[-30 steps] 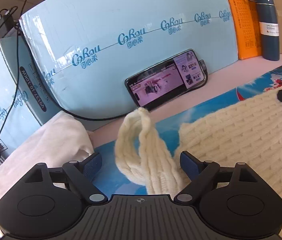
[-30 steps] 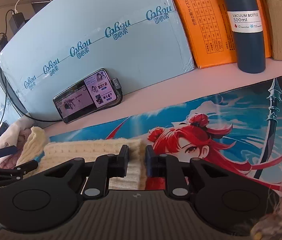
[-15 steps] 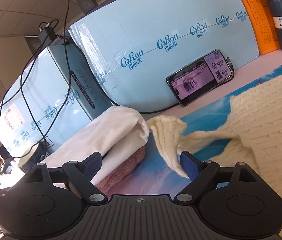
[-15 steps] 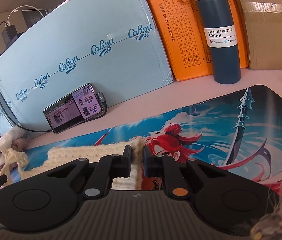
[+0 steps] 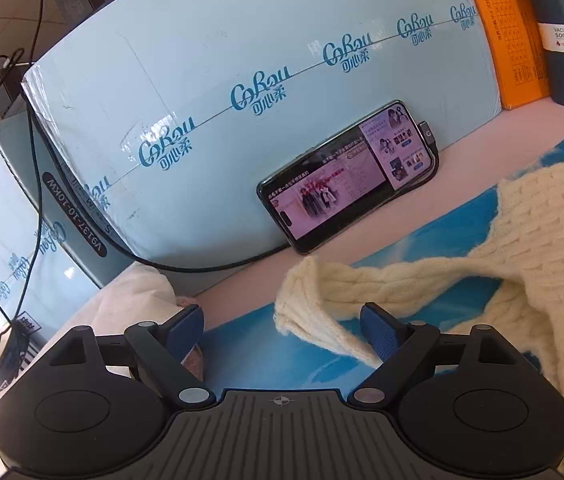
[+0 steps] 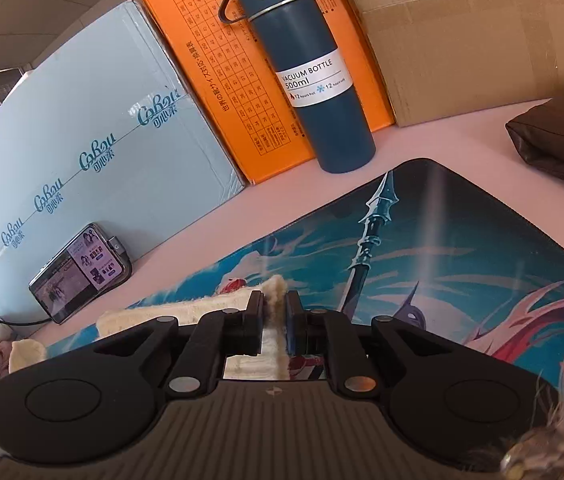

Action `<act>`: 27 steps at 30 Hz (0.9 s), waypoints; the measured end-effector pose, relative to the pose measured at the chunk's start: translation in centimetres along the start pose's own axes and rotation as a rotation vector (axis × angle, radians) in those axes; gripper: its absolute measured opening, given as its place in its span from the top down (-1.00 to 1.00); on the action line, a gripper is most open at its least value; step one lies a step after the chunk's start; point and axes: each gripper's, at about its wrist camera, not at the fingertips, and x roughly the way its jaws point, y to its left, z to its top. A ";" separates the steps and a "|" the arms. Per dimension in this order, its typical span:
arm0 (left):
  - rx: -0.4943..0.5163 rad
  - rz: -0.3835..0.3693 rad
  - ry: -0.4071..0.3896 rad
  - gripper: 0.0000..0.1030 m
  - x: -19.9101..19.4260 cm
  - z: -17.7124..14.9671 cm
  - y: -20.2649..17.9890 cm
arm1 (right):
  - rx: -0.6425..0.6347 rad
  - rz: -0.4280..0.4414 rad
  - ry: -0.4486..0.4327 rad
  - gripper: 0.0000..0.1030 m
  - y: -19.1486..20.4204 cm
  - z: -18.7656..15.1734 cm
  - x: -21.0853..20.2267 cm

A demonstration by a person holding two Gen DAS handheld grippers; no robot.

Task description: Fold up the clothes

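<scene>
A cream cable-knit sweater [image 5: 546,240] lies on the blue printed desk mat [image 5: 422,240]. One sleeve [image 5: 362,284] stretches left, its cuff just ahead of my left gripper [image 5: 282,322], which is open and empty with the cuff between and beyond its blue pads. In the right wrist view my right gripper [image 6: 273,314] is shut on an edge of the sweater [image 6: 221,304] and holds it slightly off the mat [image 6: 462,264].
A phone [image 5: 350,176] leans on a light-blue box [image 5: 241,80] behind the mat, with a cable. Folded white and pink clothes [image 5: 137,296] lie at left. A blue vacuum bottle [image 6: 306,68], orange box [image 6: 209,80], cardboard box [image 6: 462,32] and dark pouch [image 6: 562,136] stand at right.
My left gripper let the sleeve drop, swung left, then came back toward the cuff, staying open. My right gripper has pulled the sweater edge to the right, still shut on it.
</scene>
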 end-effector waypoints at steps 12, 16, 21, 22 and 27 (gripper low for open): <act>0.098 -0.099 0.101 0.00 2.7 2.1 -0.9 | 0.049 -0.023 0.012 0.68 -0.4 0.1 0.2; 0.000 -0.155 0.027 0.86 2.7 1.8 0.6 | 0.056 -0.022 0.013 0.68 -0.5 0.1 0.3; 0.032 -0.113 -0.030 0.72 2.2 0.9 1.7 | 0.074 -0.042 0.021 0.63 -0.7 0.2 0.6; 0.069 -0.100 -0.007 0.68 2.5 0.5 1.6 | 0.076 -0.048 0.023 0.61 -0.8 0.2 0.7; 0.238 -0.013 0.013 -0.06 2.5 -1.3 1.2 | 0.083 -0.047 0.022 0.61 -0.9 0.2 0.8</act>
